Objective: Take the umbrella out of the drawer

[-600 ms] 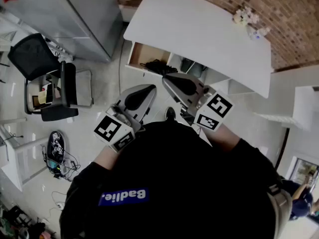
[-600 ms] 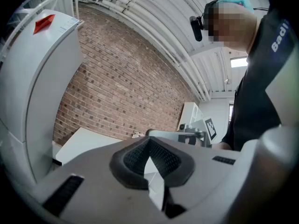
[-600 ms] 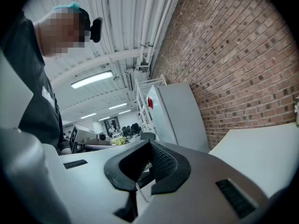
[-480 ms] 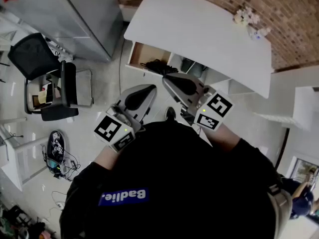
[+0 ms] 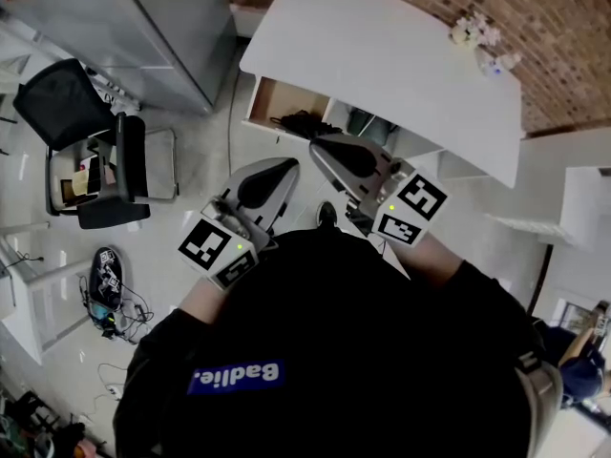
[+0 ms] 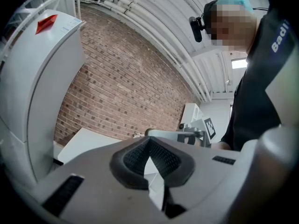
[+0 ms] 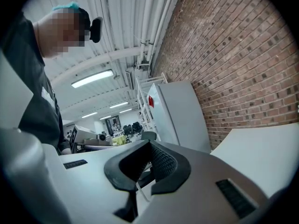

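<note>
Drawer [image 5: 270, 100] already open at twelve o'clock under the white table [image 5: 382, 55]; the dark umbrella [image 5: 304, 122] lies inside, untouched. Left tool [image 5: 275, 172] and right tool [image 5: 326, 149] (both closed, empty) hover near; grasping remains.

I find one legible print: white letters, roughly "Badiie", on the blue patch [image 5: 237, 375] of my dark shirt [image 5: 334, 332]. The left gripper view shows only "Bad" of it.
</note>
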`<state>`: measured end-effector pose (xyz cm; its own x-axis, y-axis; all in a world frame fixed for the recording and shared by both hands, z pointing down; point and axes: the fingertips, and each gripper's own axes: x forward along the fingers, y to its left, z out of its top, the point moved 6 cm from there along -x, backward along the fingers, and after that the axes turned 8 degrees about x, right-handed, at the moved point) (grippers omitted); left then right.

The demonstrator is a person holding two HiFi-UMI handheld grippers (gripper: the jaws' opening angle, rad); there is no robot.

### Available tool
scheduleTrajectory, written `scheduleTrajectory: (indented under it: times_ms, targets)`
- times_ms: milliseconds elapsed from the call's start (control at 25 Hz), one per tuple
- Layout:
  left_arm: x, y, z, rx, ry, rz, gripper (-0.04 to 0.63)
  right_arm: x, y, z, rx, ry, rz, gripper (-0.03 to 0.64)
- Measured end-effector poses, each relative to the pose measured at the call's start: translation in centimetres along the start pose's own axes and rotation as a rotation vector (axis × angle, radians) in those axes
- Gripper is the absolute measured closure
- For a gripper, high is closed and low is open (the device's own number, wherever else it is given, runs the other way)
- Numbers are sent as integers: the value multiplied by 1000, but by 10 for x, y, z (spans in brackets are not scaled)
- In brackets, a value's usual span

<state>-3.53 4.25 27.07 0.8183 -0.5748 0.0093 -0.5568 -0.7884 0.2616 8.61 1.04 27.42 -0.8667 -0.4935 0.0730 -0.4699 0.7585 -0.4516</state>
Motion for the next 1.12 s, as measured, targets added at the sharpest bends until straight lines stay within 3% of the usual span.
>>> scheduleTrajectory:
  times_ms: [440,1120]
  targets:
    - [-13,3,7,11,-14,3,594,6,8,-3,-12,27,-5,588]
    - [-69,10,4,28,-49,-18,594,31,32,-25,-40,33,-137,585]
